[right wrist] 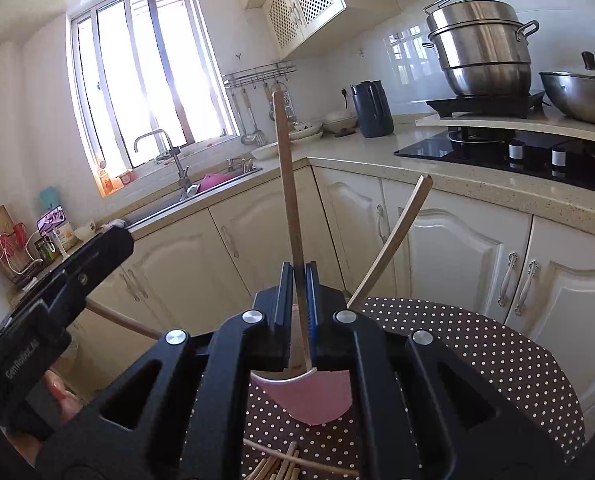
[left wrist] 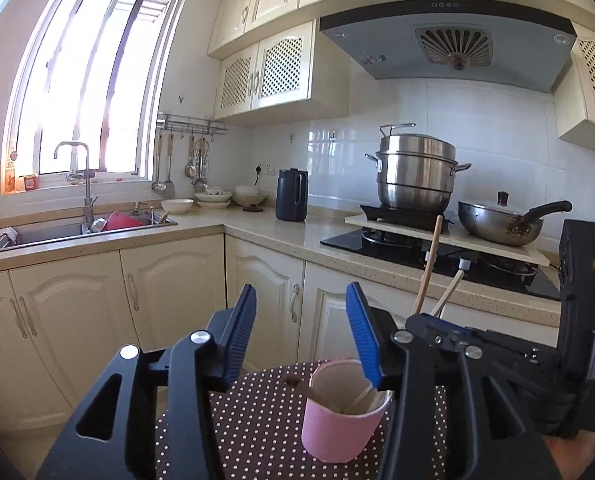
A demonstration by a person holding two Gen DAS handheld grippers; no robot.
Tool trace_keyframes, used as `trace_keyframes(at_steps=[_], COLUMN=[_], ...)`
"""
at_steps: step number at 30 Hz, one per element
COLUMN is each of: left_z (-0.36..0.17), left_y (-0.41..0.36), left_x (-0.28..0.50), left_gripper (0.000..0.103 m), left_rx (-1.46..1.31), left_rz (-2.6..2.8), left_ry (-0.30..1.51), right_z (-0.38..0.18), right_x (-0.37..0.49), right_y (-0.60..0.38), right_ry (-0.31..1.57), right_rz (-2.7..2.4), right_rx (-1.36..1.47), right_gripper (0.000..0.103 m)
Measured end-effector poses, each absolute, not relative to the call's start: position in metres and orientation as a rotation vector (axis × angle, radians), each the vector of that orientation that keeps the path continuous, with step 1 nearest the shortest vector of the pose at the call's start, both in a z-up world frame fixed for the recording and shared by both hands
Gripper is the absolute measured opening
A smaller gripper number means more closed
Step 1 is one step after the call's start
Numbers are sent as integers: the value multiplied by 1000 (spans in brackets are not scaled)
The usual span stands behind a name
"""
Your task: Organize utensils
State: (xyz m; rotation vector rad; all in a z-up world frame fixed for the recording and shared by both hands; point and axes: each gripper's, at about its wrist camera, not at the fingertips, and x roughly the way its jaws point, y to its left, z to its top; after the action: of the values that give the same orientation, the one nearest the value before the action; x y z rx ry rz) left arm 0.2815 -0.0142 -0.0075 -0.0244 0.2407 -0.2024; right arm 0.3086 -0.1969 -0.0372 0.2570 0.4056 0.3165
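Two hand-held grippers in play. Right hand-held gripper [right wrist: 300, 304] is clenched on one wooden chopstick [right wrist: 288, 184], pinched low on the shaft, stick near upright and its lower end at the rim of the pink cup [right wrist: 317, 400] just below the jaws. Left hand-held gripper [left wrist: 301, 336] is released, nothing between the blue ribbed pads [left wrist: 361, 332]; the cup [left wrist: 339, 412] sits just below and ahead of it on the polka-dot surface [left wrist: 249, 420].

To do this well, I'd lower the tip fully inside the rim before letting go and keep the stick vertical, since the cup looks light and tippy. The left could steady the cup wall.

Chopsticks are slim, smooth, pale wood. A second chopstick [right wrist: 393, 240] leans out to the right of the jaws. The cup is a thin, matte cylinder. More loose chopsticks [right wrist: 275, 466] lie below the right hand-held gripper.
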Motion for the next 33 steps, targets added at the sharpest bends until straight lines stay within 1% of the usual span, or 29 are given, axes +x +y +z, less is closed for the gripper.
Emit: trace_keyframes(at_steps=[5, 7, 10, 14, 20, 27, 30, 33], left_z=[-11, -15, -21, -25, -37, -77, -104, -134], left_y=[3, 6, 13, 19, 15, 6, 1, -6], left_x=[271, 270, 263, 250, 226, 214, 215, 215], left_gripper=[49, 50, 50, 50, 50, 50, 50, 50], left_rx=[-11, 3, 14, 2, 72, 136, 176, 222], left_rz=[-216, -218, -211, -257, -296, -391, -412, -435], left_ry=[323, 377, 414, 467, 531, 707, 841, 960], right_z=[-35, -34, -28, -16, -10, -33, -55, -83], right_x=[301, 296, 285, 266, 232, 203, 197, 199], right_y=[-193, -191, -192, -192, -189, -179, -172, -164], right_ry=[435, 441, 435, 429, 453, 562, 655, 795], right_rz=[307, 301, 291, 285, 270, 288, 301, 330], right_rx=[240, 227, 218, 201, 155, 111, 96, 100], right_gripper=[10, 16, 19, 20, 21, 21, 21, 21])
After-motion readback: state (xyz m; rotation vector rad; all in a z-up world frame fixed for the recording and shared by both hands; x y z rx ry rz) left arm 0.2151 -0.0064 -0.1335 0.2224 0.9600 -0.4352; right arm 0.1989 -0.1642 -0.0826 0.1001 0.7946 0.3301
